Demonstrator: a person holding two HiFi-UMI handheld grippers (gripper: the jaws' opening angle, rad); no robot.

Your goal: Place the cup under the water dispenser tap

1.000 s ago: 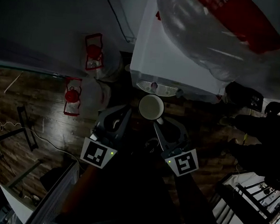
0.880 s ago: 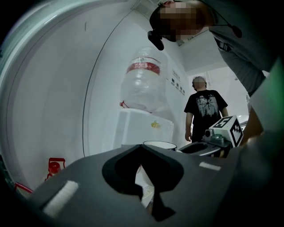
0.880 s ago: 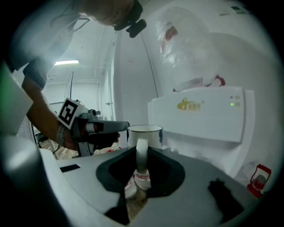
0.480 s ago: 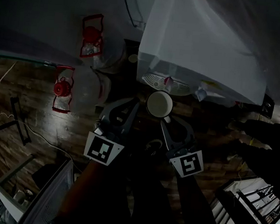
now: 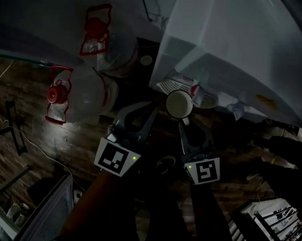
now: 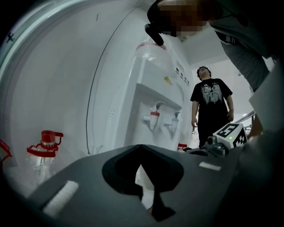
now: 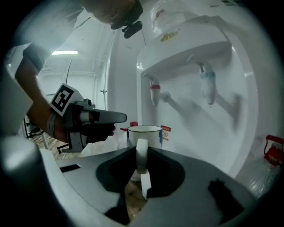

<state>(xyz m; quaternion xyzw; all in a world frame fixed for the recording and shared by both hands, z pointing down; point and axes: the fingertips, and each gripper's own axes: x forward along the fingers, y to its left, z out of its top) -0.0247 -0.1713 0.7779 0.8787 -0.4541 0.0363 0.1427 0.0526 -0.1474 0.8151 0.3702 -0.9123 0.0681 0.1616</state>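
Cup (image 7: 144, 133): white, with a thin dark rim and a plain loop handle, held upright in front of the white water dispenser (image 7: 186, 66), lower than its red tap (image 7: 154, 93) and to the left of it in the right gripper view. The right gripper (image 7: 142, 153) has its jaws nearly closed, pinching the cup's handle. The left gripper (image 6: 142, 146) hangs beside it, jaws together with nothing between them.
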